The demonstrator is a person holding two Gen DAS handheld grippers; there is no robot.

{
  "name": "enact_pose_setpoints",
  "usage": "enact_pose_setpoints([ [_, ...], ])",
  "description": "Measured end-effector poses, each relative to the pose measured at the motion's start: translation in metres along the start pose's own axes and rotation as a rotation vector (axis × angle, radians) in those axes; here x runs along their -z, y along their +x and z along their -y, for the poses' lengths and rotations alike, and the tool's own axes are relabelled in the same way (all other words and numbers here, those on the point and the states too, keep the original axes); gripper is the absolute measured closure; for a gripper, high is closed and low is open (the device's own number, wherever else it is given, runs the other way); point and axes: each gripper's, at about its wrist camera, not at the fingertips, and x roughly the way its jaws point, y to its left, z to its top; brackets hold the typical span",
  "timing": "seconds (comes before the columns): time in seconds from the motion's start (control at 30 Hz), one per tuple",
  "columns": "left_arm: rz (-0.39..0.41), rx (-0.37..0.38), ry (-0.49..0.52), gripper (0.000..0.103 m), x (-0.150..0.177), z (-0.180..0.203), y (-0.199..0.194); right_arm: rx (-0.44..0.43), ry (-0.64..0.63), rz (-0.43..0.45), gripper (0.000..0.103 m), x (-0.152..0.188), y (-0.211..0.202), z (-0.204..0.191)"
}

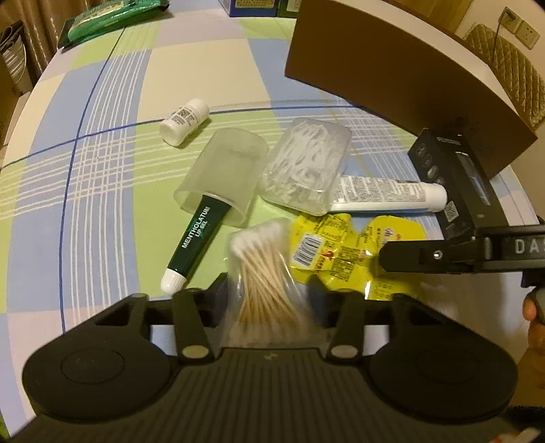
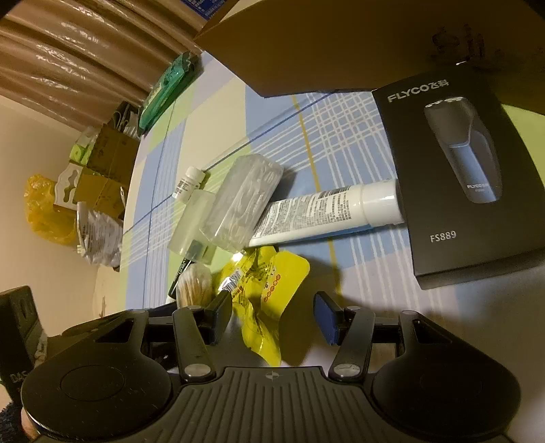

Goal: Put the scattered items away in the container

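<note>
My left gripper (image 1: 270, 296) is shut on a clear bag of cotton swabs (image 1: 262, 272) at the near side of the pile. Beside it lies a yellow snack packet (image 1: 340, 252), which sits between the jaws of my right gripper (image 2: 274, 313). That gripper is open, with a gap at its blue pad. Behind lie a frosted cup (image 1: 221, 170) over a green lip gel tube (image 1: 196, 242), a clear box of floss picks (image 1: 306, 163), a white tube (image 1: 385, 196), a small white bottle (image 1: 185, 121) and a black shaver box (image 2: 460, 184). The brown cardboard box (image 1: 391, 68) stands at the back right.
The checked tablecloth (image 1: 102, 204) covers a round table. A green pack (image 1: 109, 20) and a blue box (image 1: 252, 6) lie at the far edge. Cartons and bags (image 2: 102, 170) stand on the floor past the table's left edge. A quilted chair (image 1: 504, 61) is behind the cardboard box.
</note>
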Motion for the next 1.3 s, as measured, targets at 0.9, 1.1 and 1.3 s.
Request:
enact_pose_setpoints([
  [0.9, 0.002, 0.027, -0.034, 0.080, 0.014, -0.012, -0.008, 0.143, -0.566, -0.080, 0.093, 0.020, 0.000, -0.062],
  [1.1, -0.014, 0.024, -0.027, 0.082, 0.015, -0.004, -0.010, 0.148, -0.602, -0.069, 0.101, 0.026, -0.018, -0.059],
  [1.3, -0.020, 0.032, -0.021, 0.083, 0.021, 0.005, -0.012, 0.150, -0.613, -0.044, 0.103, 0.031, -0.032, -0.061],
])
